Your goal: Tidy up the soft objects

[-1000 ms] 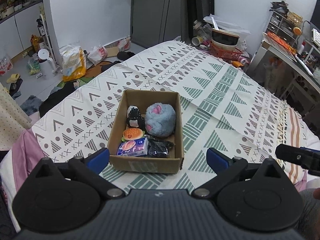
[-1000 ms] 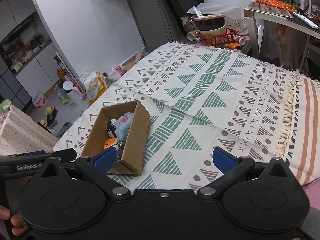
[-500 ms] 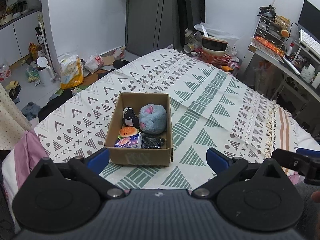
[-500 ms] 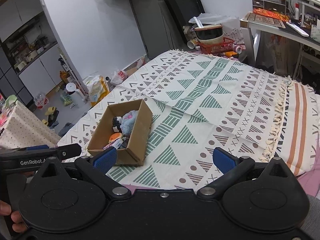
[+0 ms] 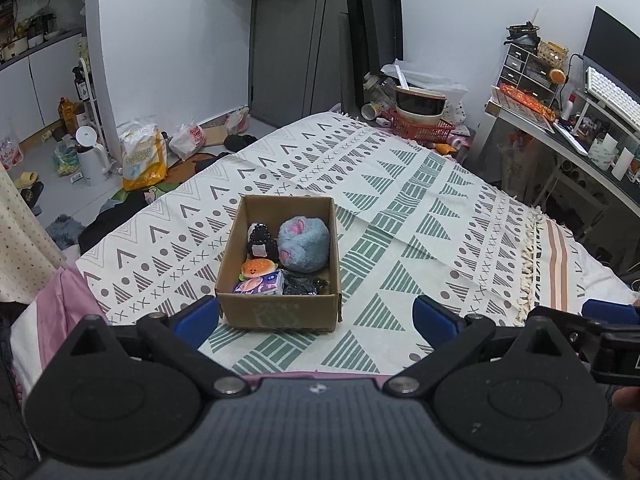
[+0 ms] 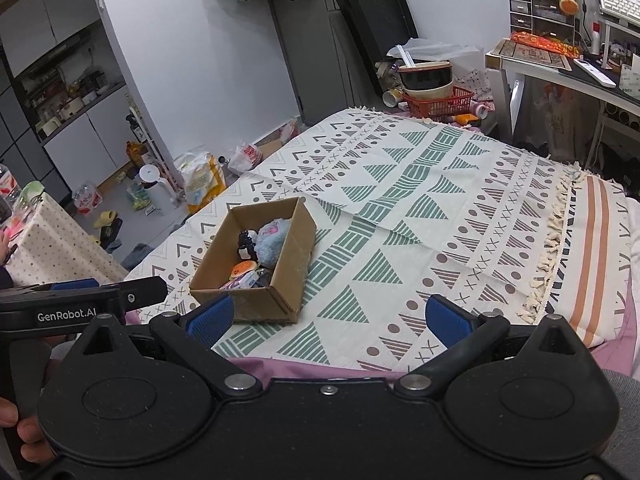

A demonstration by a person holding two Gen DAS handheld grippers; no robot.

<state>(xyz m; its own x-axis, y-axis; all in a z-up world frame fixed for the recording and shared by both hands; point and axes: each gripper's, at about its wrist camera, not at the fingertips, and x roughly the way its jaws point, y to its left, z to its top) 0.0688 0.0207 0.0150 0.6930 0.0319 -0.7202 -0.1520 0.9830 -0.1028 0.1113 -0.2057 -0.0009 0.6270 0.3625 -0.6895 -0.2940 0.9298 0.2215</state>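
Note:
A cardboard box [image 5: 280, 312] [image 6: 288, 256] stands on the patterned bedspread [image 5: 420, 216] near its front edge. Inside lie a fluffy blue plush [image 5: 304, 244] [image 6: 270, 242], a black-and-white plush [image 5: 260, 242] [image 6: 246, 246], an orange burger toy [image 5: 258, 269] [image 6: 243, 268], a purple packet [image 5: 260, 284] and a black bundle [image 5: 300, 285]. My left gripper [image 5: 316, 314] is open, held back from the box with nothing between its blue pads. My right gripper [image 6: 328, 316] is open too, to the right of the box and empty.
A red basket with stacked bowls [image 5: 420, 116] sits past the bed's far end. A desk with clutter [image 5: 560, 120] runs along the right. Bags and a white kettle [image 5: 92, 156] stand on the floor at left. A fringed blanket edge [image 6: 560, 240] hangs at right.
Both grippers have pulled back and up from the bed, so the box looks smaller and farther. Their fingers stay wide apart. The box and its contents have not moved.

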